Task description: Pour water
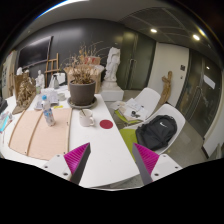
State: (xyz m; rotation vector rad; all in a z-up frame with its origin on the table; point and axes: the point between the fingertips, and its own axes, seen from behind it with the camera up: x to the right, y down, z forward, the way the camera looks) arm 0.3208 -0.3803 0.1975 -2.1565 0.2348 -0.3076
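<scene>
A clear plastic water bottle [47, 113] with a blue cap stands on the white table [103, 155], far ahead and left of my fingers. A white cup [89, 118] sits on the table beyond the fingers, right of the bottle, with a small red disc [106, 124] beside it. My gripper [112, 160] is open, its magenta pads [76, 157] spread wide over the table's near part, nothing between them.
A potted plant with dry stalks [82, 85] stands at the table's far side. A beige mat [44, 132] lies left. White chairs with a green cushion and a black backpack [156, 132] stand right. A white statue [112, 68] rises behind.
</scene>
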